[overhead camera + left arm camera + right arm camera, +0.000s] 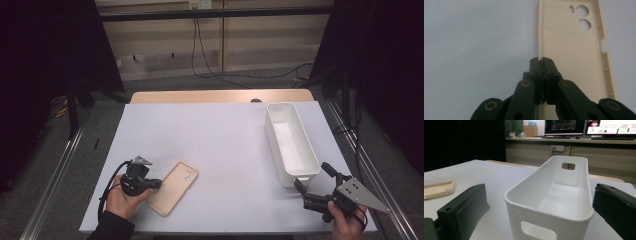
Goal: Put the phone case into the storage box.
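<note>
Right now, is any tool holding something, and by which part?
The left tool pinches the beige phone case by its long side edge. The right tool holds nothing.

My bench (225, 150) has a pale white top with a wood edge strip (220, 96) at its far side. Black cables (210, 65) hang down the beige wall beyond it. Two lit monitors (564, 126) sit on a far counter (574, 140).
</note>
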A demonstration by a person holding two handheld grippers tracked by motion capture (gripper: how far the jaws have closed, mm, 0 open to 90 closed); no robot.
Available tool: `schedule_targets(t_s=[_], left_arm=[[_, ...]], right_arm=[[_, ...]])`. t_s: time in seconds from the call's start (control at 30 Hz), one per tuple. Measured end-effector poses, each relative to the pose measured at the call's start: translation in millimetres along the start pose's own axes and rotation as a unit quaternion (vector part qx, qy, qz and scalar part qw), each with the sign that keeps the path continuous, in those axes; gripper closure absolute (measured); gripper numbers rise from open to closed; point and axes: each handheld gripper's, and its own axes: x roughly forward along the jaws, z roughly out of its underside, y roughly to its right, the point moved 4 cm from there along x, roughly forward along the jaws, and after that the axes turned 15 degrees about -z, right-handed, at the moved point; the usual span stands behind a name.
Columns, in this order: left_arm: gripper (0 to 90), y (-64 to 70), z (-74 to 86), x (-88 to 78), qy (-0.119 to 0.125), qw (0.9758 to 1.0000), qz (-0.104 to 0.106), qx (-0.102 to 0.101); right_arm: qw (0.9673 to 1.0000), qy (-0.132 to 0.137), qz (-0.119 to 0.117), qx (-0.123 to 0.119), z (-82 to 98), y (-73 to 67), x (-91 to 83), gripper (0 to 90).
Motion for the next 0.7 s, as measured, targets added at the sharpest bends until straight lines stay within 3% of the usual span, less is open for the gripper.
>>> schedule_targets(t_s=[0.3, 0.43, 0.7], left_arm=[[87.8, 3.2, -7.7, -7.6, 0.062, 0.9980, -0.011, -0.003], [87.8, 4.2, -10.1, -9.3, 0.078, 0.9968, -0.006, -0.019], [87.7, 5.5, -15.1, -10.4, 0.107, 0.9940, 0.001, -0.023]], right_arm=[[1.0000, 0.000, -0.001, 0.001, 0.0, -0.5, 0.4, 0.0], [1.0000, 0.000, 0.000, 0.001, 0.0, 0.1, 0.2, 0.0], [1.0000, -0.001, -0.001, 0.000, -0.1, -0.7, 0.6, 0.0]])
